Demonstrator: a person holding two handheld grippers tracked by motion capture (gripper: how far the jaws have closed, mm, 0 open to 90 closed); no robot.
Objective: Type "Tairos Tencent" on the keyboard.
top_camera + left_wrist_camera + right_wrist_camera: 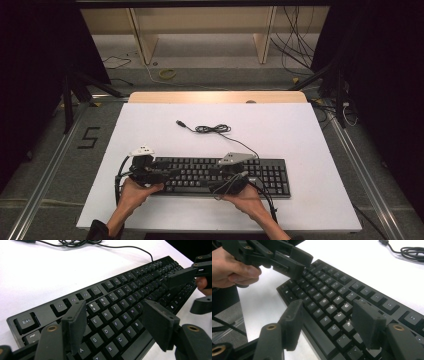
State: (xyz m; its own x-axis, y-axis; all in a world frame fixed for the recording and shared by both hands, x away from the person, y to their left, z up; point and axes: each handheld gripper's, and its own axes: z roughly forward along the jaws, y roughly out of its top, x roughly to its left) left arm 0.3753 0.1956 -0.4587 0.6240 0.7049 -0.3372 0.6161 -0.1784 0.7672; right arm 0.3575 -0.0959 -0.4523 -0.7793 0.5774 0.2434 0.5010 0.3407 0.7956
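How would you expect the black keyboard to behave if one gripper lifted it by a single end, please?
The keyboard looks rigid and long, so it would probably stay straight but sag away from a one-ended grip. Its trailing cable is floppy and would likely drag along the white table.

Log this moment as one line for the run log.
left gripper: open above keyboard left end | right gripper: open above its middle keys | cable: loose on table | nothing held

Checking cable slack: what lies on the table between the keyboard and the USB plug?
In the high view, the keyboard's own black cable, partly coiled, runs across bare white table to the USB plug.
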